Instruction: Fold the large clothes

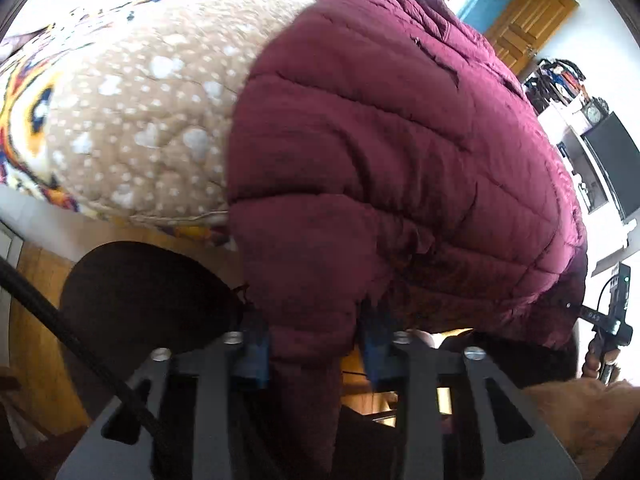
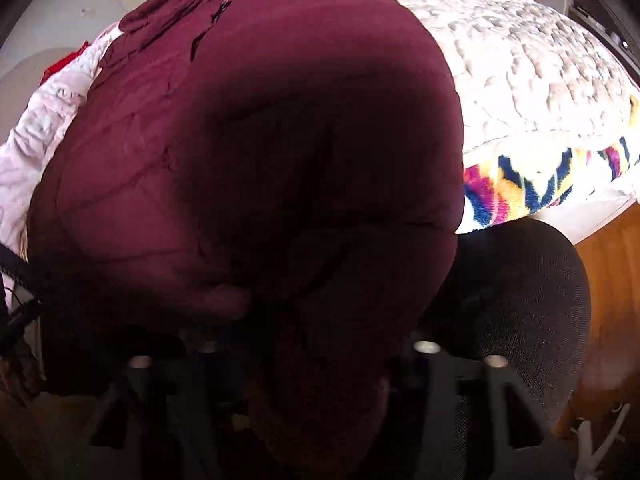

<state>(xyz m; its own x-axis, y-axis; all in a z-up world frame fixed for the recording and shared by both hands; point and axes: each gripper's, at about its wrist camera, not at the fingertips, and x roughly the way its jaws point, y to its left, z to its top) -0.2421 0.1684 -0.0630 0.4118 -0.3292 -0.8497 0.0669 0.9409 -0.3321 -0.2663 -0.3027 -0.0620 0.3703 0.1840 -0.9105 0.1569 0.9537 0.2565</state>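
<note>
A maroon quilted puffer jacket (image 1: 392,140) lies on a bed and hangs over its near edge. In the left wrist view my left gripper (image 1: 314,344) is shut on a thick fold of the jacket's hem, which bulges between the blue fingertips (image 1: 252,356). In the right wrist view the same jacket (image 2: 248,152) fills most of the frame. My right gripper (image 2: 316,348) is shut on another fold of the hem, its fingers mostly hidden in dark shadow under the fabric.
The bed carries a tan spotted quilt (image 1: 132,120) with a colourful patterned edge (image 2: 532,188). A black round chair seat (image 1: 144,292) (image 2: 516,300) stands below the bed edge on a wooden floor. A wooden door (image 1: 528,20) and a dark monitor (image 1: 612,160) are at the right.
</note>
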